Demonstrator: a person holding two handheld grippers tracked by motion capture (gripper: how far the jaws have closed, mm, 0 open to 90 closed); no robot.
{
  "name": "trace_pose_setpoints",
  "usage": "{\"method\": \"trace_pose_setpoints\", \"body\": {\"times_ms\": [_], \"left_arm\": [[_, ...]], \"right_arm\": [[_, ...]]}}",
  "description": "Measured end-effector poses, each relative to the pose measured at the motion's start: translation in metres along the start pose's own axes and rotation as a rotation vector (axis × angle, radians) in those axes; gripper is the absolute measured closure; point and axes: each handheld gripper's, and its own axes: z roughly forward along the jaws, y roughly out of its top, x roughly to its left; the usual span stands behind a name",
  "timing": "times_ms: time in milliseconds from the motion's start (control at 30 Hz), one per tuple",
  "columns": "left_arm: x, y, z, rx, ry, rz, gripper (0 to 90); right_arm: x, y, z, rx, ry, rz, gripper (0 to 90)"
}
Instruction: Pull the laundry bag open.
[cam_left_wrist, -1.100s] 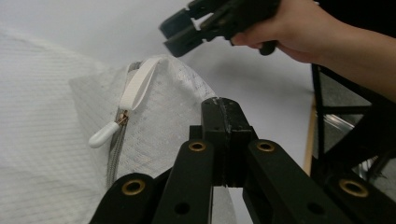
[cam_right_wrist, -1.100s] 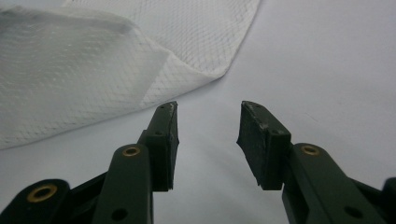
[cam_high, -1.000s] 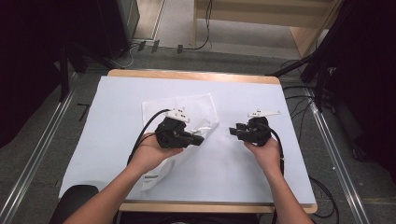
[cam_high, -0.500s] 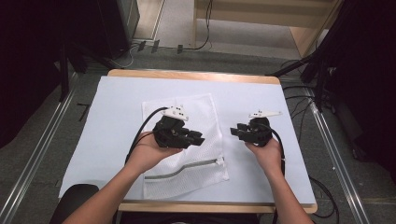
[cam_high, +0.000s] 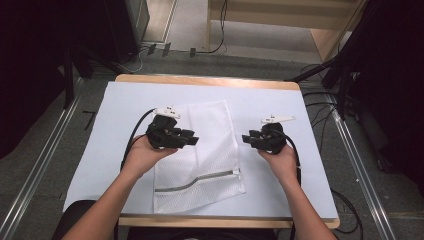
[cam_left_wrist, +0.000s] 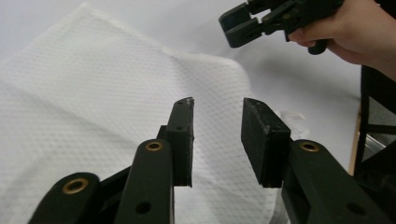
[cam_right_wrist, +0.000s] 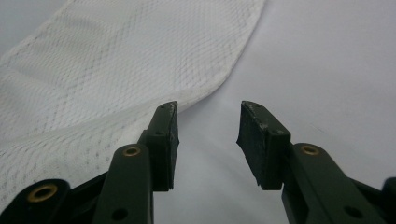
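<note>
White-covered table (cam_high: 125, 105) – wooden edge, grey carpet floor (cam_high: 60, 165) – dark surroundings.

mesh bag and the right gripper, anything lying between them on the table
Nothing: in the high view, bare white table cover separates the mesh bag from the right gripper.

The high view looks forward and down from above the person's side, taking in the whole counter (cam_high: 115, 120). The left gripper view sits low and close, looking along its jaws across the white mesh bag (cam_left_wrist: 93, 93) toward the right tool (cam_left_wrist: 233, 25). The right gripper view, equally near, faces the bag's edge. All three views share that bag.
</note>
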Motion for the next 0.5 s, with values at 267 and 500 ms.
{"method": "trace_pose_setpoints", "body": {"times_ms": [267,500], "left_arm": [[0.023,-0.02,-0.01,0.006,0.067,-0.068,61.2],[0.043,-0.039,-0.02,0.017,0.131,-0.13,58.1]], "right_arm": [[0.006,0.011,0.014,0.014,0.024,-0.028,59.4],[0.008,0.019,0.028,0.022,0.035,-0.039,59.8]]}}
